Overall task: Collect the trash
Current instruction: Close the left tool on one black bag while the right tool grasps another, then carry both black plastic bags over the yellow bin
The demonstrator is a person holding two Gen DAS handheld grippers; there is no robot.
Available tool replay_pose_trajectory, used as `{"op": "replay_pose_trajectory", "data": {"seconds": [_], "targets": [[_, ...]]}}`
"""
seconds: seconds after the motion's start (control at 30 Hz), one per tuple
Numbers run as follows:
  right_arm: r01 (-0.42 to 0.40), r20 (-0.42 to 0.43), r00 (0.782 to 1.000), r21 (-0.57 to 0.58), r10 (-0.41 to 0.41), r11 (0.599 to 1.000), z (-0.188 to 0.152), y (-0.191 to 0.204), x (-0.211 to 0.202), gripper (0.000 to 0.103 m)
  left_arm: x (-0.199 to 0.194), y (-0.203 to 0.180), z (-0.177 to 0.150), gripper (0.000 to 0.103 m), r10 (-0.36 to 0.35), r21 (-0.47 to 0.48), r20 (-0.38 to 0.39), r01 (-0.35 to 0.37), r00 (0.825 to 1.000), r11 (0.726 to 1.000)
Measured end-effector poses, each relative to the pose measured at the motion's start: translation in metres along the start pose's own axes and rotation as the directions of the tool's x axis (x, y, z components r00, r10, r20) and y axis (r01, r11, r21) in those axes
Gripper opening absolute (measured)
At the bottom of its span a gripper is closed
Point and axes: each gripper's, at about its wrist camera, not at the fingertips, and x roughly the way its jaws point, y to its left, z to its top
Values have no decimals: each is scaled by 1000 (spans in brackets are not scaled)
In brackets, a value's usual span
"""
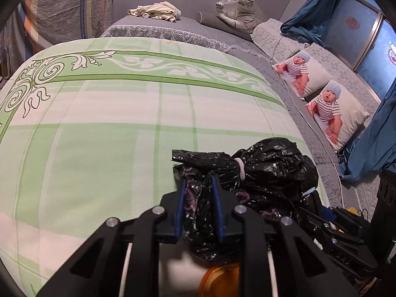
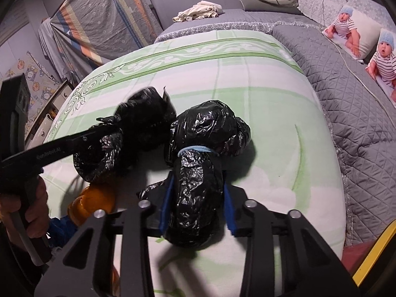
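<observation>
Two tied black trash bags lie side by side on the green-and-white quilt (image 2: pixel 247 79), near its front edge. Left gripper (image 1: pixel 198 208): blue pads pinched narrow on the neck of the pink-tied bag (image 1: pixel 222 170); its body bulges ahead of the fingers, tie band just beyond the tips. Right gripper (image 2: pixel 198 205): pads set wider, clamped on the neck of the blue-tied bag (image 2: pixel 212 128), with the blue band just past the fingertips. In the right wrist view the pink-tied bag (image 2: pixel 138 123) sits left of the blue-tied one, touching or nearly so; blur prevents certainty. An orange object (image 2: pixel 96 198) lies under the left bag at the quilt's near edge. Quilt surface ahead and to the left is open up to its patterned border. To the right, the quilt edge meets a grey quilted bedspread (image 2: pixel 346 104), with baby-print pillows (image 1: pixel 329 109) beyond it.
</observation>
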Motion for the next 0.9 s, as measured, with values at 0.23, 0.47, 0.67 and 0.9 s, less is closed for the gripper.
{"op": "replay_pose_trajectory", "data": {"seconds": [0.23, 0.47, 0.67, 0.9], "targets": [[22, 24, 999, -11, -21, 1000, -5, 2, -17, 26, -16, -4, 0, 10, -6, 5, 40, 6, 999, 1000], [34, 65, 997, -11, -34, 999, -9, 5, -46, 26, -48, -11, -2, 10, -22, 11, 100, 21, 995, 1000], [45, 96, 994, -15, -44, 999, -16, 8, -71, 26, -71, -14, -7, 10, -26, 11, 135, 24, 991, 1000], [50, 123, 991, -27, -46, 998, -24, 18, -92, 26, -94, -15, -14, 10, -20, 12, 160, 18, 987, 1000]]}}
